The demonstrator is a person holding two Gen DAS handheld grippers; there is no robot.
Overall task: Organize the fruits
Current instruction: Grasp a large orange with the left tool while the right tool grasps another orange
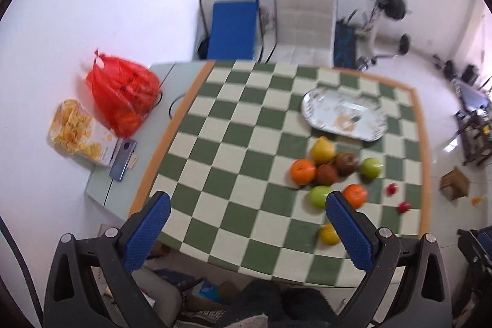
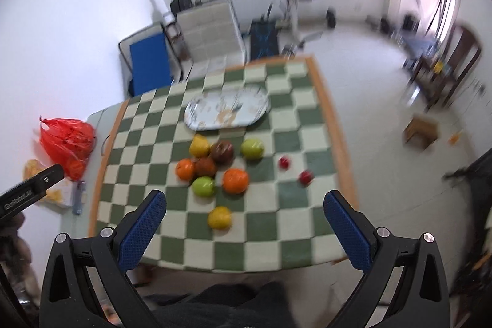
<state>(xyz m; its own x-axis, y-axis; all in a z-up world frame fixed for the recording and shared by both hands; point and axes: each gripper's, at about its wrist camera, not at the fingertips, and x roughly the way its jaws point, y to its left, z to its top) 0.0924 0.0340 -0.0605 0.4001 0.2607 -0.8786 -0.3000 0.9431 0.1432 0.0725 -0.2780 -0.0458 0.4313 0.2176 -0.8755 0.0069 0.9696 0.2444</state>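
Several fruits lie in a loose cluster on the green-and-white checkered table [image 2: 153, 125]: oranges [image 2: 235, 180], green apples [image 2: 203, 186], a yellow pear [image 2: 199, 145], brown fruits [image 2: 222, 152], a yellow fruit [image 2: 219, 217] nearest me, and two small red fruits [image 2: 305, 176]. An empty oval patterned tray [image 2: 226, 112] sits behind them. The cluster [image 1: 326, 171] and tray [image 1: 344, 116] also show in the left wrist view. My left gripper [image 1: 247, 208] is open and empty, high above the table's near edge. My right gripper [image 2: 244, 205] is open and empty, also high above the near edge.
A red plastic bag [image 1: 123, 94], a bag of yellow snacks [image 1: 77, 131] and a phone [image 1: 123, 159] lie on a grey side surface left of the table. Gym equipment [image 1: 381, 11] and a cardboard box [image 2: 421, 132] stand on the floor beyond.
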